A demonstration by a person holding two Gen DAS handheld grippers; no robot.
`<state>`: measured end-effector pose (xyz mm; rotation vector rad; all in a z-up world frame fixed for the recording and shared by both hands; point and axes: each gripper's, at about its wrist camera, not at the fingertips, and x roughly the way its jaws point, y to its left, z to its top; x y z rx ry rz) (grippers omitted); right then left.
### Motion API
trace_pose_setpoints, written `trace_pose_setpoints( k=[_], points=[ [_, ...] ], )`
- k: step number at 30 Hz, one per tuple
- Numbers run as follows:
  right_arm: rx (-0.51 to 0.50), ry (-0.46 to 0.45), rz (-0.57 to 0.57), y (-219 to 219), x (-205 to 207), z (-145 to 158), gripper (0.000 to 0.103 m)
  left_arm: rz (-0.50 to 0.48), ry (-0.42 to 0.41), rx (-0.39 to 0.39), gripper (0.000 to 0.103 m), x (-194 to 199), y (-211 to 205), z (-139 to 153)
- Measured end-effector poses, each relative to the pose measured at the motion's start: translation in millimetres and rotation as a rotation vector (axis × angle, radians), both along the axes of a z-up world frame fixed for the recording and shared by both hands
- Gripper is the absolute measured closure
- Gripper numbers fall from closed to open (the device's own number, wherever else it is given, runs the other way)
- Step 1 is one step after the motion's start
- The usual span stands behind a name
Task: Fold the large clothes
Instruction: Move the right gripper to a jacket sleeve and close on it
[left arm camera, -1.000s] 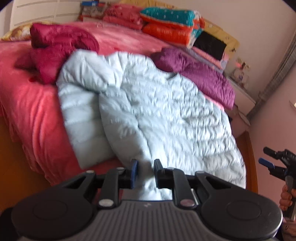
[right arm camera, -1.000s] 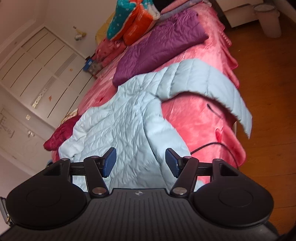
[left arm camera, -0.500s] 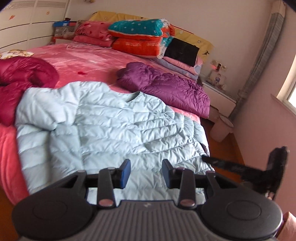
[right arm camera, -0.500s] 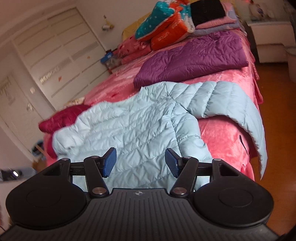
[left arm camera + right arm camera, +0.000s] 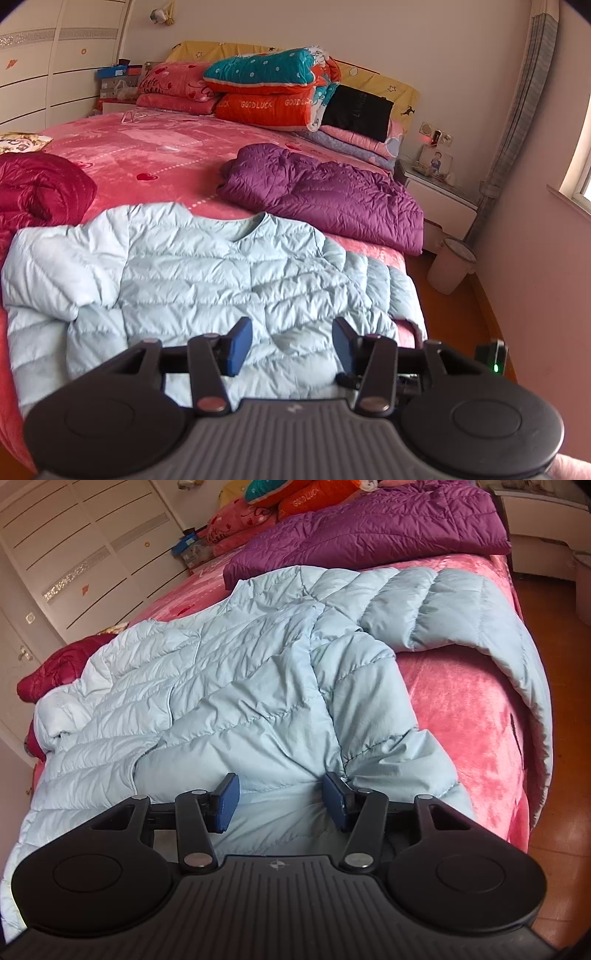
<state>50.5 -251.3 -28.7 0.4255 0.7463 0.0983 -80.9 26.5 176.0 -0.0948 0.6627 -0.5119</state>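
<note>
A pale blue quilted down jacket (image 5: 207, 273) lies spread flat, neckline away from me, on the pink bed (image 5: 147, 147). In the right wrist view the jacket (image 5: 229, 686) fills the middle, and one sleeve (image 5: 480, 609) hangs over the bed's right edge. My left gripper (image 5: 291, 345) is open and empty, just above the jacket's near hem. My right gripper (image 5: 280, 801) is open and empty, low over the hem near the side seam.
A purple jacket (image 5: 325, 192) lies beyond the blue one, a dark red jacket (image 5: 40, 188) at the left. Folded quilts and pillows (image 5: 273, 92) are stacked at the headboard. A nightstand (image 5: 436, 188) and a bin (image 5: 450, 269) stand on the wooden floor at the right.
My left gripper has opened wider and swung to face the jacket squarely from the hem. My right gripper has dropped closer to the jacket's hem and stayed open.
</note>
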Motion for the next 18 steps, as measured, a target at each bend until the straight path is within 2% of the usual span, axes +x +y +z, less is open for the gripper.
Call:
trace_pose_setpoints(
  k=[3, 6, 8, 10, 11, 14, 18],
  points=[
    [-0.017, -0.006, 0.033, -1, -2, 1, 0.035, 0.022, 0.008, 0.014, 0.051, 12, -6, -7],
    [0.025, -0.014, 0.028, -8, -5, 9, 0.034, 0.052, 0.031, 0.026, 0.051, 20, -8, -16],
    [0.078, -0.057, -0.011, -22, -13, 20, 0.029, 0.057, 0.04, 0.035, 0.051, 21, -10, -20],
    [0.123, -0.12, -0.084, -44, -27, 30, 0.007, 0.053, 0.044, 0.043, 0.05, 20, -15, -24],
    [0.149, -0.147, -0.134, -57, -34, 33, 0.003, 0.049, 0.046, 0.045, 0.049, 20, -18, -25],
    [0.292, -0.168, -0.319, -102, -50, 25, 0.003, 0.023, 0.04, 0.048, 0.046, 18, -30, -26],
    [0.634, -0.128, -0.578, -162, -72, -17, 0.001, -0.019, 0.017, 0.065, 0.04, 15, -52, -22]
  ],
)
